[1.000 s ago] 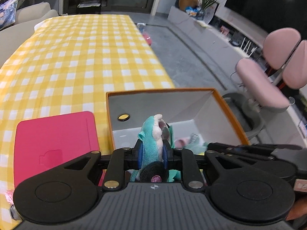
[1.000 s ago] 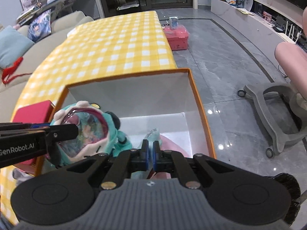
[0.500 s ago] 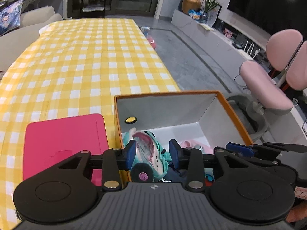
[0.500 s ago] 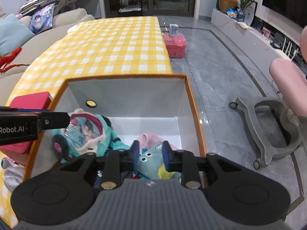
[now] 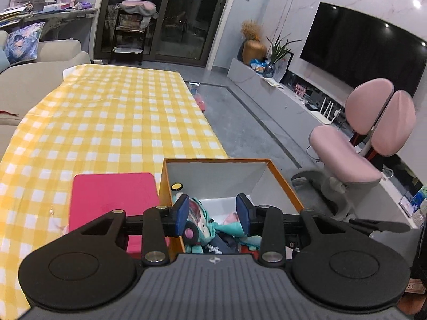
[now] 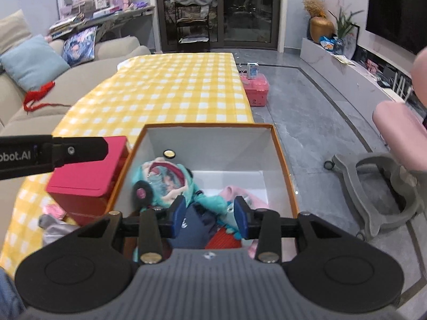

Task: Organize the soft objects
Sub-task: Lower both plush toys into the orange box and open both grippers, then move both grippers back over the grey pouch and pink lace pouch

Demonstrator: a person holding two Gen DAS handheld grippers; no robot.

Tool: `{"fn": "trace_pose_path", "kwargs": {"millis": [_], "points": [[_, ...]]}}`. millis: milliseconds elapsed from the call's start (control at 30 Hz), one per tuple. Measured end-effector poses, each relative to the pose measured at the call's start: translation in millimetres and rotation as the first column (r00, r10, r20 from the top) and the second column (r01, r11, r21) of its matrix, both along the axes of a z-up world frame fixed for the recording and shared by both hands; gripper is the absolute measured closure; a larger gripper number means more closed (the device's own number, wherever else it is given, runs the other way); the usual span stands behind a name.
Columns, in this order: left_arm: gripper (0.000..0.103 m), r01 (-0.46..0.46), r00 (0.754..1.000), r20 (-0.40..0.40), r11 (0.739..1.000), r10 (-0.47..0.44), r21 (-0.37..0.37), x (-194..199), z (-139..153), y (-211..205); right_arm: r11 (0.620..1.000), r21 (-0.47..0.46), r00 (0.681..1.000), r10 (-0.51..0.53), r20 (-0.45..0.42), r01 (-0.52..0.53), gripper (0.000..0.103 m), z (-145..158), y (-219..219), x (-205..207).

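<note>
While both hover level above the orange box (image 6: 285, 165), left gripper (image 5: 213, 214) and right gripper (image 6: 209, 218) are spread wide, empty; teal plush doll (image 6: 162, 181) lies inside.

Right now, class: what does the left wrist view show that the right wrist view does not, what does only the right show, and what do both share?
Only the left wrist view shows the whole pink chair and the wide television. Only the right wrist view shows the pink case on the floor, the blue cushion, and the left gripper's finger from the side. Both share the orange box with the teal doll inside, the red box, the yellow checked tablecloth, and open jaws on the left gripper and right gripper.
</note>
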State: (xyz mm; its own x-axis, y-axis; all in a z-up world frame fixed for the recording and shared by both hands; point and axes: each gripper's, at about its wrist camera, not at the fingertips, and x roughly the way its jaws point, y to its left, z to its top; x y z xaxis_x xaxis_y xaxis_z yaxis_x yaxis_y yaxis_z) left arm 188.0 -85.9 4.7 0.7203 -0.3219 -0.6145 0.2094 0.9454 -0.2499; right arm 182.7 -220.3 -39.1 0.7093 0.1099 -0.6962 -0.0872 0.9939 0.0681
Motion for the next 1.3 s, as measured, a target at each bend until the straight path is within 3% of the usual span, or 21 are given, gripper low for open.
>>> {"fn": "trace_pose_path", "kwargs": {"millis": [367, 533, 967, 1300], "points": [[0.058, 0.007, 0.999, -0.051, 0.999, -0.010, -0.044, -49, 3, 28, 0.999, 0.054, 1.000, 0.006, -0.015, -0.005, 0.064, 6, 26, -66], [0.058, 0.000, 0.999, -0.036, 1.000, 0.000, 0.007, -76, -7, 39, 0.997, 0.074, 0.999, 0.005, -0.042, -0.002, 0.064, 0, 39, -85], [0.058, -0.068, 0.989, -0.129, 0.997, 0.073, 0.043, -119, -31, 86, 0.987, 0.036, 0.982, 0.161, -0.097, -0.158, 0.064, -6, 90, -106], [0.059, -0.139, 0.975, -0.177, 0.990, 0.138, 0.006, -130, -36, 126, 0.962, -0.013, 0.957, 0.269, -0.113, -0.272, 0.063, -8, 132, -105]]}}
